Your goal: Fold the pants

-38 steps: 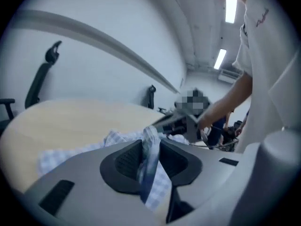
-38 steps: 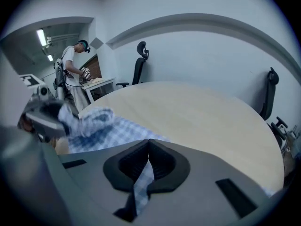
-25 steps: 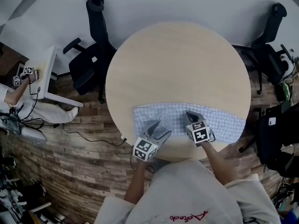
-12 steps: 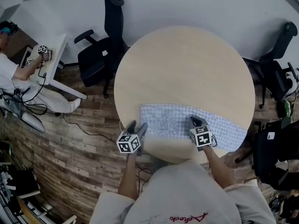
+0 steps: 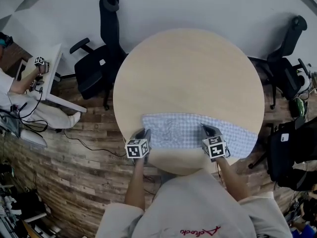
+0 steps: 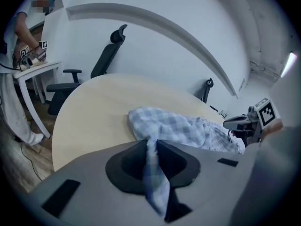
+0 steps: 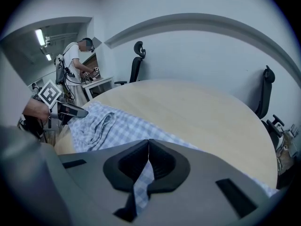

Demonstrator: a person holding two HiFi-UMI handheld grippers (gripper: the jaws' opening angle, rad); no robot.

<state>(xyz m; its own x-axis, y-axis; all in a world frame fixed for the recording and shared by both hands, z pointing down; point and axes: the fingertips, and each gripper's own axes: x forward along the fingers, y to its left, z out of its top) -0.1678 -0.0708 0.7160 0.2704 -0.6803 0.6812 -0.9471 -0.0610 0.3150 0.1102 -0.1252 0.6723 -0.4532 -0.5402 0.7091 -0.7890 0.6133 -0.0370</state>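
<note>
- The checked pants [image 5: 188,130] lie spread in a band across the near part of the round table [image 5: 188,68], close to my side.
- My left gripper [image 5: 142,134] has just been closing its jaws. They now pinch a fold of cloth at the pants' left end.
- My right gripper [image 5: 208,130] is clamped tight on cloth at the near edge, further right.
- By my reading, both grips are taken and the fold is not yet made. The next move calls for lifting both together, evenly.
- From above, the marker cubes [image 5: 137,148] cover both pinch points. I cannot tell whether the right end overhangs the rim.
</note>
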